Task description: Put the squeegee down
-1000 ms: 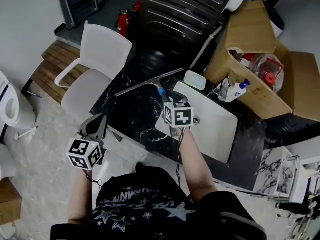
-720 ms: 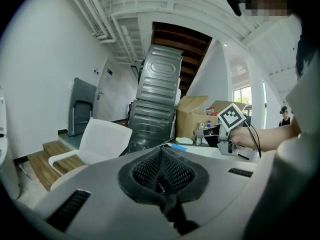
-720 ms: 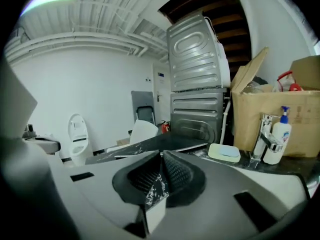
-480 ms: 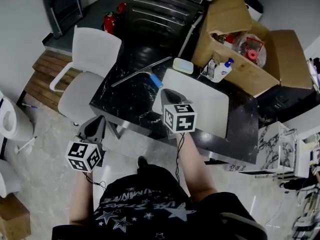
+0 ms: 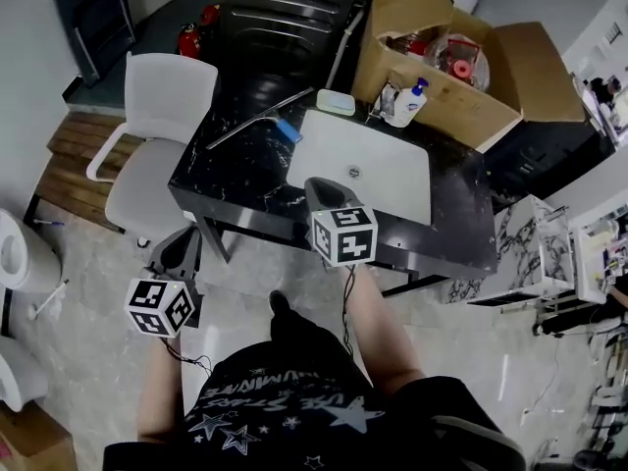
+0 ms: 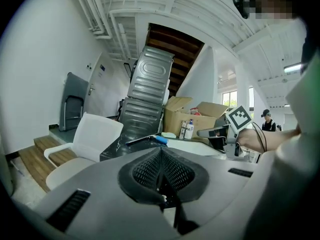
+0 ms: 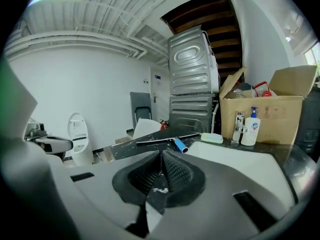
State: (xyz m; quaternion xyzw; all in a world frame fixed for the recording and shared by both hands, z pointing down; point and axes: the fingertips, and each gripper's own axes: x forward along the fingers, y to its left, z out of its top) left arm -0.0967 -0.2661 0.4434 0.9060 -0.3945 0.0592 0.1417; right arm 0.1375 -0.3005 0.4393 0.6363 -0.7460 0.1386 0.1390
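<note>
The squeegee (image 5: 257, 118), a long metal blade with a blue handle (image 5: 288, 130), lies flat on the black marble counter (image 5: 235, 180), left of the white sink (image 5: 365, 165). It shows too in the right gripper view as the squeegee (image 7: 167, 139) and in the left gripper view as the squeegee (image 6: 145, 139). My right gripper (image 5: 321, 190) hangs over the counter's front edge, well back from the squeegee, jaws shut and empty. My left gripper (image 5: 180, 251) is lower left, off the counter, above the floor, shut on nothing.
A white chair (image 5: 152, 145) stands left of the counter. An open cardboard box (image 5: 446, 77), a soap bottle (image 5: 405, 101) and a soap dish (image 5: 336, 102) sit behind the sink. A steel appliance (image 5: 280, 23) stands behind the counter. A toilet (image 5: 12, 253) is at far left.
The right gripper let go of the squeegee's blue handle, shut, and drew back toward the counter's front edge. The squeegee stayed lying on the counter. The left gripper also pulled back.
</note>
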